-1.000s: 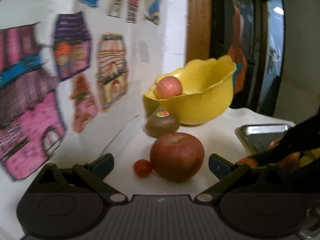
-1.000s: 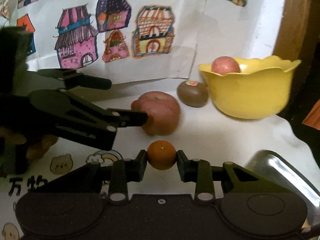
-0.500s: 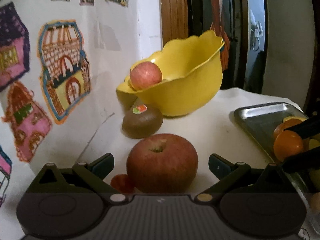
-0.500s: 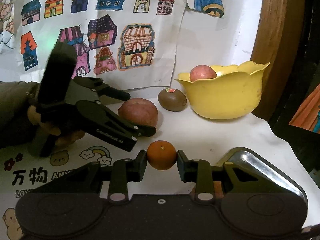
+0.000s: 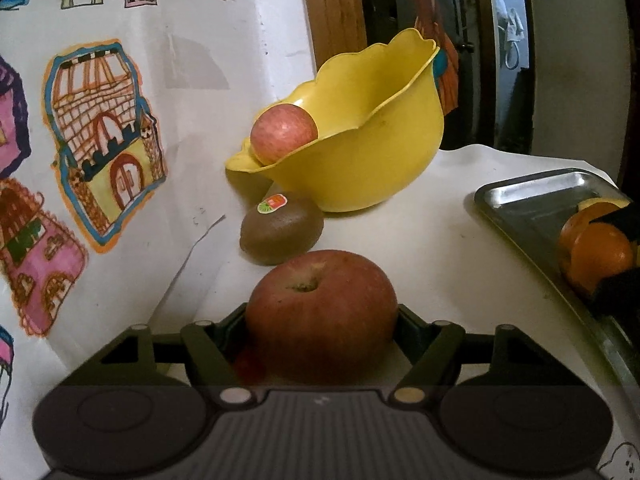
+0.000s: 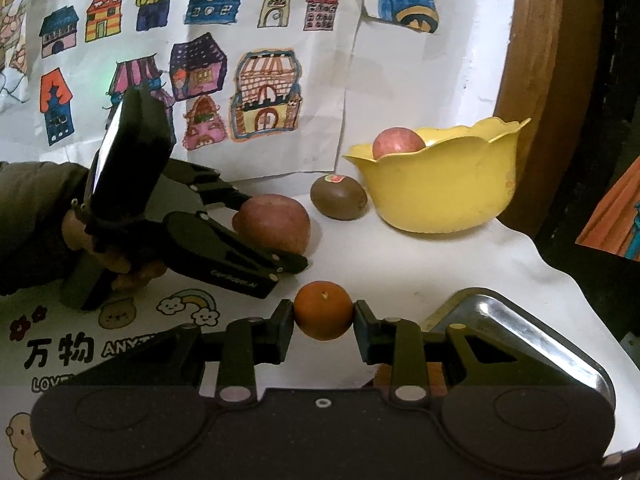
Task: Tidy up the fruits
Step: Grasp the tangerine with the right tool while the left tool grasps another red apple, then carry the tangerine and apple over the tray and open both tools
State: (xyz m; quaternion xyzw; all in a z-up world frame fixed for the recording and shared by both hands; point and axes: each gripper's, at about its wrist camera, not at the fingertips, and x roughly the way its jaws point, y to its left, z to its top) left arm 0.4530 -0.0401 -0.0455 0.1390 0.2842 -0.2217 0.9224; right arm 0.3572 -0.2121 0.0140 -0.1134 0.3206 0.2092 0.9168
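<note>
The left claw pinches the big red apple, firm, smooth and rather heavy, best held at its widest part, while the right claw pinches a small, light mandarin.

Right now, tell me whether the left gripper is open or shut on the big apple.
Shut on it: the left gripper has a finger pressed against each side of the big apple, which rests on the table.
</note>
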